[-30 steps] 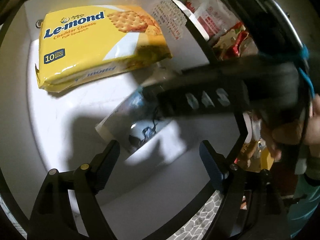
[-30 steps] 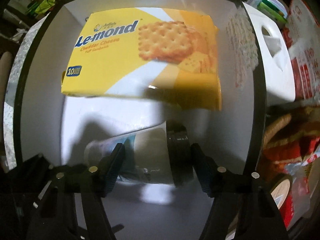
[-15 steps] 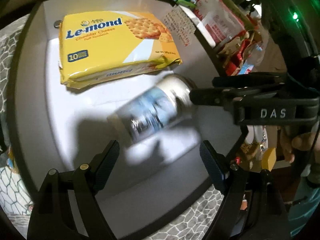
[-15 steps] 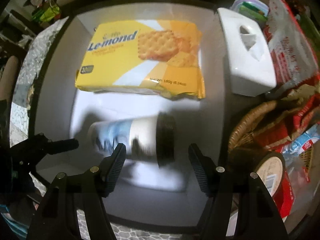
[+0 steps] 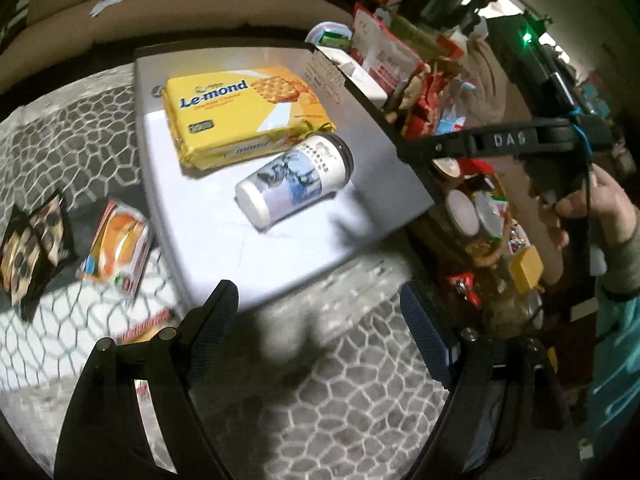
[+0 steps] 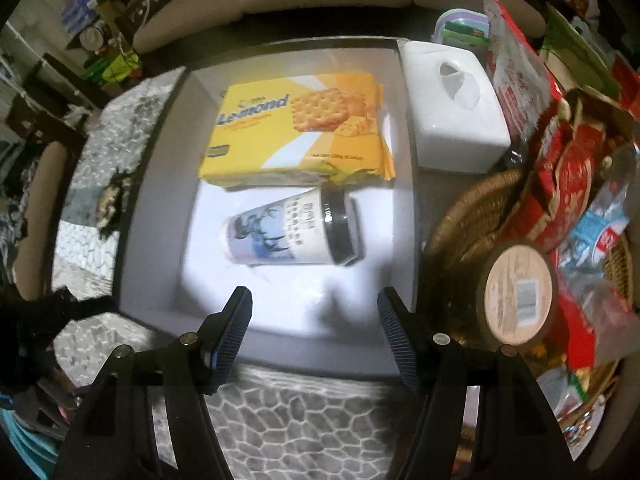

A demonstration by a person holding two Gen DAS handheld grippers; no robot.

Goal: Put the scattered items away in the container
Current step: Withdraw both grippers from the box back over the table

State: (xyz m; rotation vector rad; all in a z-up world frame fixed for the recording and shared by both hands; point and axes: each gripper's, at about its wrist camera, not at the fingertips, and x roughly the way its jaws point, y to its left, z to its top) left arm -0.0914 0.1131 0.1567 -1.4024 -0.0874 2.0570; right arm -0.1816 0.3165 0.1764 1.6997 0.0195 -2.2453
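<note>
A grey open box (image 5: 384, 148) (image 6: 160, 184) holds a yellow Le-mond cracker pack (image 5: 240, 116) (image 6: 296, 128) and a white cup with a black lid (image 5: 296, 184) (image 6: 292, 232) lying on its side. My left gripper (image 5: 320, 312) is open and empty, above the table just in front of the box. My right gripper (image 6: 316, 320) is open and empty over the box's near edge; it also shows in the left wrist view (image 5: 416, 148) at the box's right side. An orange snack pack (image 5: 116, 248) and a dark packet (image 5: 32, 252) lie on the table left of the box.
A white tissue box (image 6: 452, 108) stands right of the grey box. A wicker basket (image 6: 472, 216) full of red snack packets and a round lidded tub (image 6: 520, 292) sits further right. The tablecloth (image 6: 304, 424) has a grey honeycomb pattern.
The right gripper let go of the cup, which now lies in the box. Both grippers pulled back and up, out of the box.
</note>
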